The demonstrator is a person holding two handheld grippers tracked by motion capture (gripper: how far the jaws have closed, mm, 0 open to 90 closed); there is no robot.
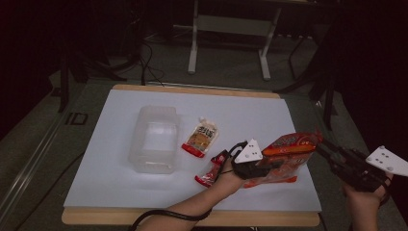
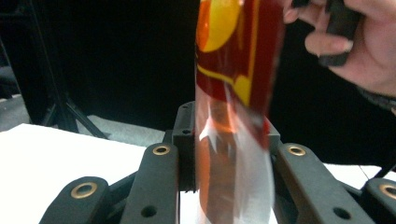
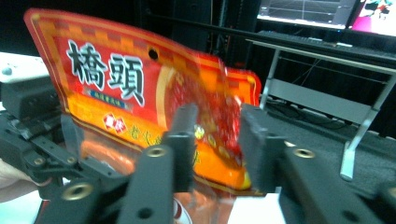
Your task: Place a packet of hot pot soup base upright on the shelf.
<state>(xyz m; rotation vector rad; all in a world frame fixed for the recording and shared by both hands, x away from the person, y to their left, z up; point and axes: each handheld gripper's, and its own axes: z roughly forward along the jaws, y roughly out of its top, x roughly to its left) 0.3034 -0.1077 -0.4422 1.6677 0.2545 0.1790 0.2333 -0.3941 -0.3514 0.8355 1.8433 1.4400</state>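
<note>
While the big red-orange snack bag [image 1: 287,154] hangs above the near right part of the white mat [image 1: 120,187], both tools meet on it. Left gripper [image 2: 233,154] has its jaws closed onto the bag's clear lower end. Right gripper [image 3: 215,140] has jaws apart, straddling the bag's edge, not pinching yet. Risk: single thin-film grip, so the bag may slip or twist out if the right closes off-centre or tugs. Film could also tear at the seam. Left of the bag, a small red sachet [image 1: 210,171] lies on the mat beside the left hand [image 1: 226,180]. Farther from the bag, an orange pouch [image 1: 199,137], then the clear plastic tub [image 1: 155,139]; a dropped bag could knock the sachet.
</note>
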